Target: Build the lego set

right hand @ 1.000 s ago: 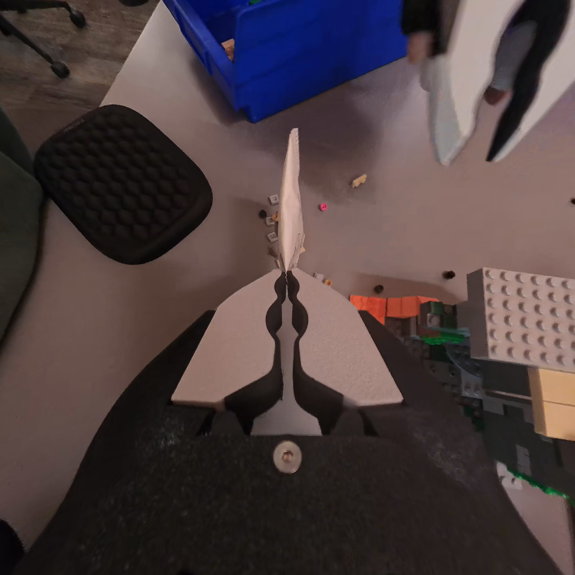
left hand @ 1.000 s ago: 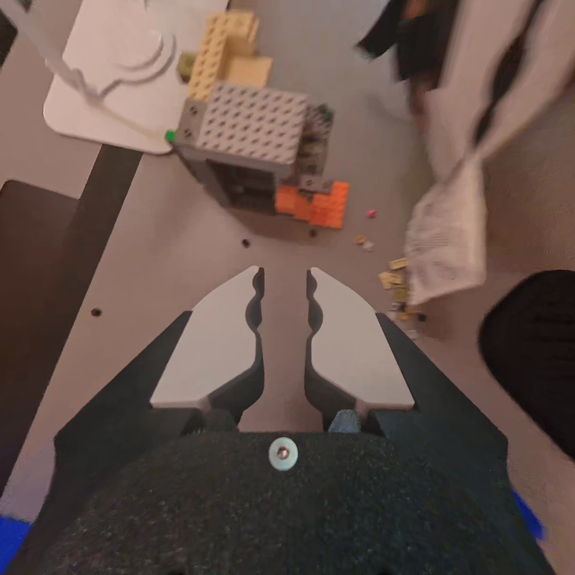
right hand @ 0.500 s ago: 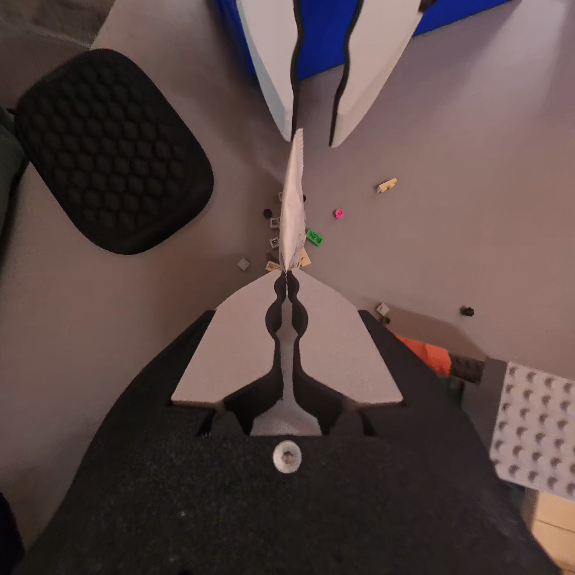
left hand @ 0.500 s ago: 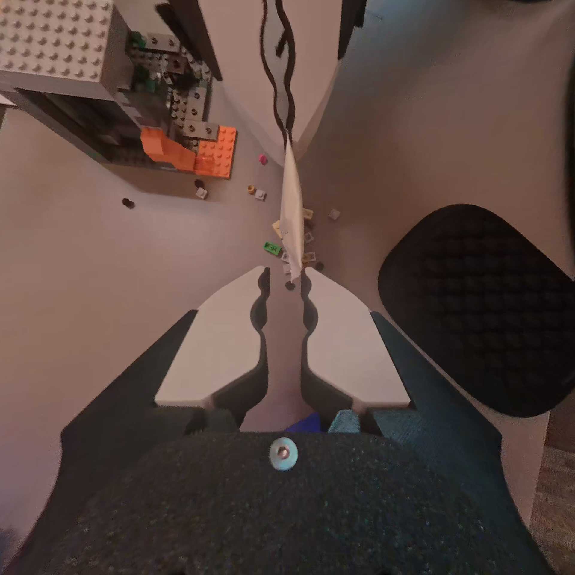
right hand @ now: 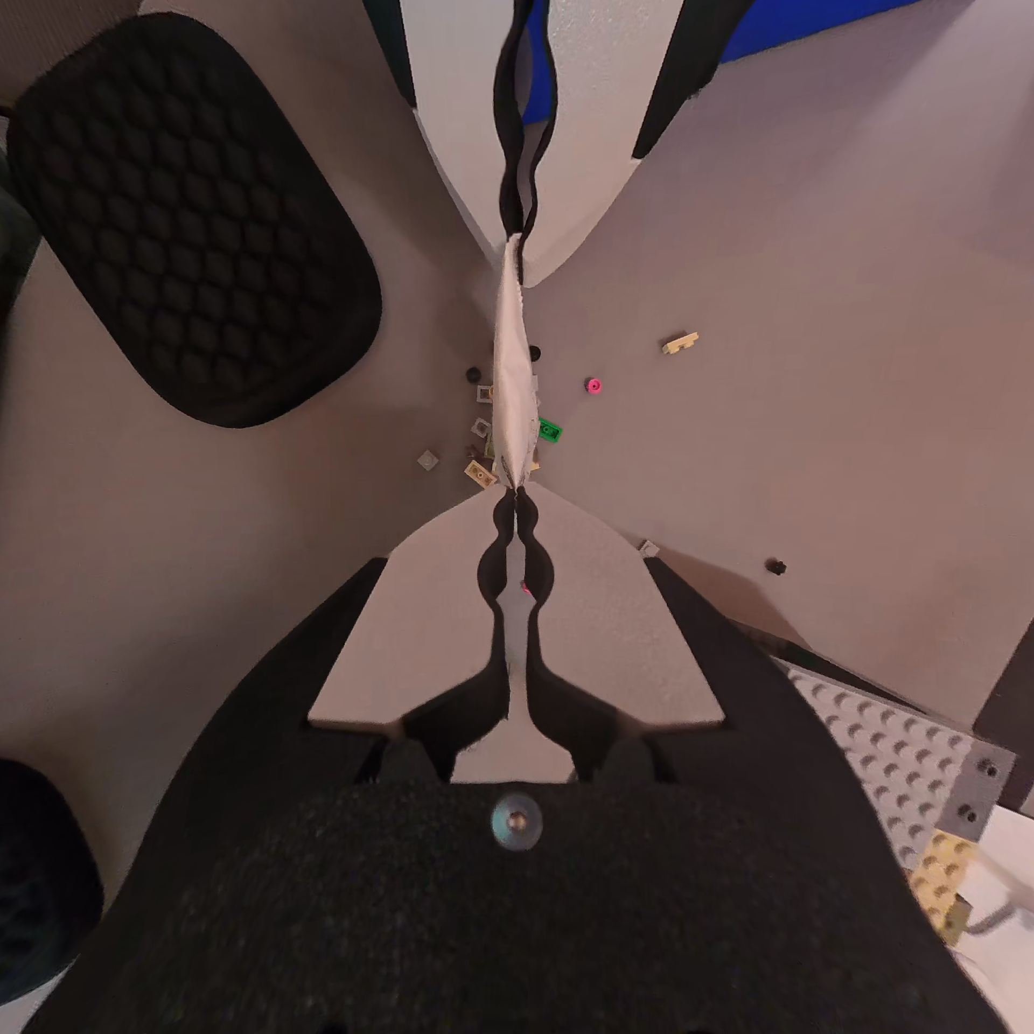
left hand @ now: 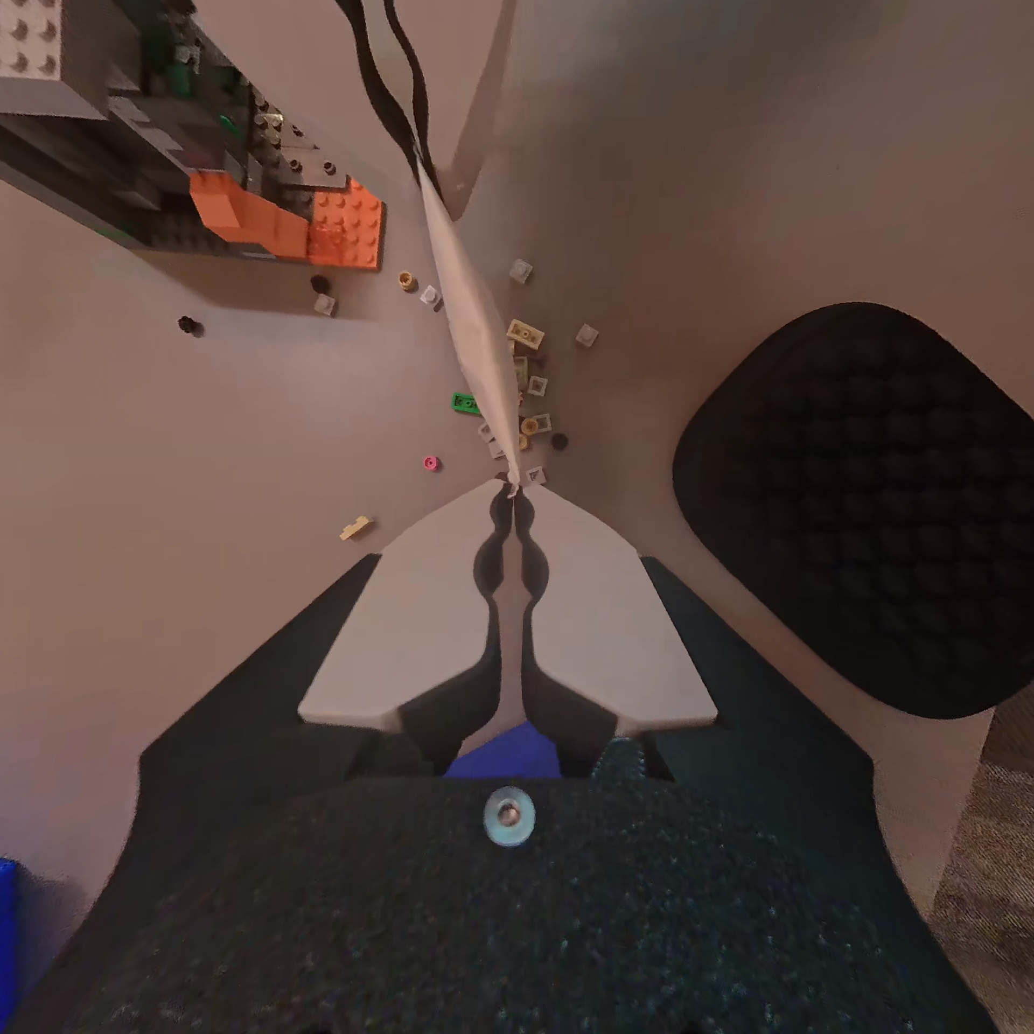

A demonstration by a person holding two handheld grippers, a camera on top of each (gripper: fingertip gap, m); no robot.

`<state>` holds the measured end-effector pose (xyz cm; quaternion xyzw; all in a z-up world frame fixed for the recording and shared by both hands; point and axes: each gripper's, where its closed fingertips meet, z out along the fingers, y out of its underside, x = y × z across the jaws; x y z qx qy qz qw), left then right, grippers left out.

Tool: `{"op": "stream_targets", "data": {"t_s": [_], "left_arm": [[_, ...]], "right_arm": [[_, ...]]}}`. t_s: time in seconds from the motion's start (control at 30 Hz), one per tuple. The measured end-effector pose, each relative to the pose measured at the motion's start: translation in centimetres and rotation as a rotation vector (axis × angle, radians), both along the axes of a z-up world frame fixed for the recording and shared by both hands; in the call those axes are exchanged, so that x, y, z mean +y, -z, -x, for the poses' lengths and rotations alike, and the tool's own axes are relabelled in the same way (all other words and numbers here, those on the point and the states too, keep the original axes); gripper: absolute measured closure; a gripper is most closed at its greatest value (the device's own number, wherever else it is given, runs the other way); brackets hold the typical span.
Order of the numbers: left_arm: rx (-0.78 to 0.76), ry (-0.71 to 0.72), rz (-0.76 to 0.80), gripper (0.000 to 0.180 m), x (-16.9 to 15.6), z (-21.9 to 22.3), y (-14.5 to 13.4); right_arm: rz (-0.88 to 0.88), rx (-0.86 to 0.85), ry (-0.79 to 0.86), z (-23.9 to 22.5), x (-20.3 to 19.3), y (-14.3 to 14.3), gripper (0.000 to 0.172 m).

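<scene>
Left wrist view: the left gripper (left hand: 512, 492) is closed, its tips pinching one end of a small white bag (left hand: 475, 330). The bag is seen edge-on as a thin, slightly bulging strip running from frame centre up and left to the right gripper (left hand: 426, 168), whose closed tips grip the far end at upper centre. The bag hangs stretched between the two above the grey table (left hand: 168, 447). Its surface looks matte, pale and creased near the pinched end; no print can be read on it here. Under and beside it lie loose small bricks (left hand: 526, 358) in tan, grey and black, a green plate (left hand: 464, 403), a pink stud (left hand: 431, 463) and a tan piece (left hand: 356, 528). A brick model (left hand: 212, 184) with orange plates fills the upper left. A black pad (left hand: 861, 503) sits at right. A blue patch shows at the lower left edge.

Right wrist view: the right gripper (right hand: 515, 490) is closed on the near end of the bag (right hand: 512, 380); the left gripper (right hand: 517, 235) clamps the far end at upper centre. Faint dark marks show on the bag's lower right side, too small to read. The green plate (right hand: 549, 431), pink stud (right hand: 593, 385) and tan piece (right hand: 680, 343) lie to the right, grey and tan bricks (right hand: 480, 473) to the left. The pad (right hand: 190, 212) is upper left, a blue bin (right hand: 750, 28) at the top, a grey studded plate (right hand: 889, 750) lower right.
</scene>
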<state>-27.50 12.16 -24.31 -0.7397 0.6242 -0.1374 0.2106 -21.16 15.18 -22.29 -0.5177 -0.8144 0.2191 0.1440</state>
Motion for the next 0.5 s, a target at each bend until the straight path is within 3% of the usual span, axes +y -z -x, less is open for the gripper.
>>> {"op": "stream_targets", "data": {"t_s": [0.23,0.5], "left_arm": [[-0.102,-0.023,-0.023,0.18,-0.2,-0.7,-0.9],[-0.095,-0.094,-0.051,0.18,0.8,-0.6,-1.1]], "right_arm": [[0.022,0.015,0.023,-0.1,-0.2,-0.6,0.172],[0.037,0.028,0.047,-0.1,-0.4,-0.5,0.172]]}}
